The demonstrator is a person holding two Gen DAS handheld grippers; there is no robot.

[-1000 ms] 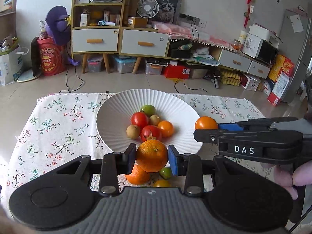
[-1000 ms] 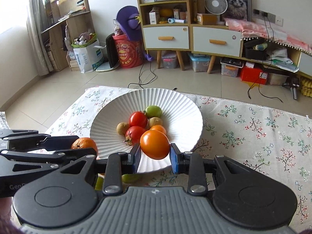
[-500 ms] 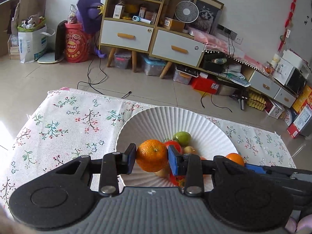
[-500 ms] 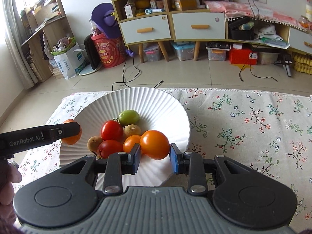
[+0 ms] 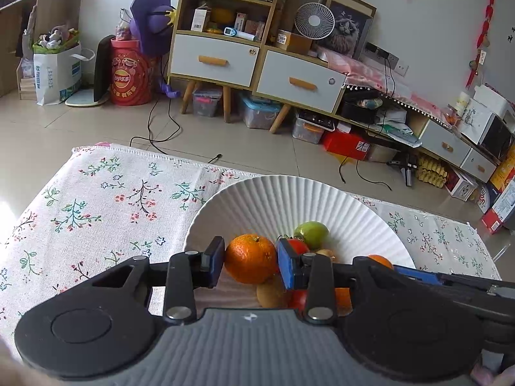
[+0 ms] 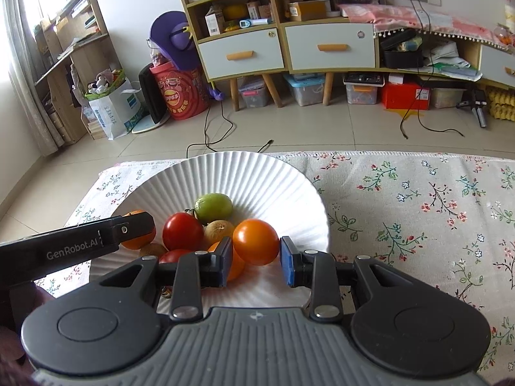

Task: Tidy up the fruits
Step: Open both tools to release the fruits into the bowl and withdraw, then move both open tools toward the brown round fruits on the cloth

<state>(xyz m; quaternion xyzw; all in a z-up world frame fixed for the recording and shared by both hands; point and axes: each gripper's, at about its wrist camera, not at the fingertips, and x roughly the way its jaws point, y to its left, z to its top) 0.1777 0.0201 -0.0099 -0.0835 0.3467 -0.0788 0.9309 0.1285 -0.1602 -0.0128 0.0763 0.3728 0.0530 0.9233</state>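
- Orange-skinned mandarin: your left tool is clamped on it, both pads touching, and holds it over the near left side of the white ribbed plate so it can join the fruit there.
- Your right tool has an orange tomato between its pads; the right pad looks barely touching, so the grip seems to be loosening for release.
- The red tomato, green tomato and kiwi sit in the plate's middle, so set yours beside them, not on top.
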